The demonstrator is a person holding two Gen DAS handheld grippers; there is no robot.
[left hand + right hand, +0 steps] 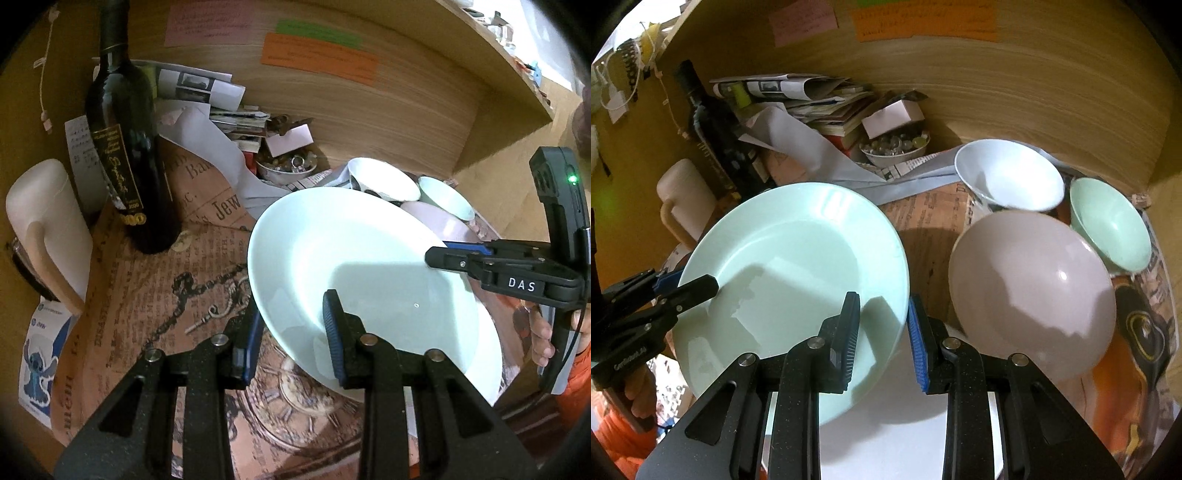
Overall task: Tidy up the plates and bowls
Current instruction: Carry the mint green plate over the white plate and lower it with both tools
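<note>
Newsprint-patterned paper (pixel 207 266) over a wooden alcove shelf, "Jew" legible beside a dark wine bottle (pixel 125 147) with gold script label; pale green plate (pixel 354 266) tilted above the paper, clamped at opposite rims by left gripper (pixel 295 332) and right gripper (pixel 882 332), its arm marked "DAS"; pinkish bowl (pixel 1034 295), white bowl (pixel 1008 173) and green bowl (pixel 1112 225) clustered right; coloured notes on back wall unreadable.
</note>
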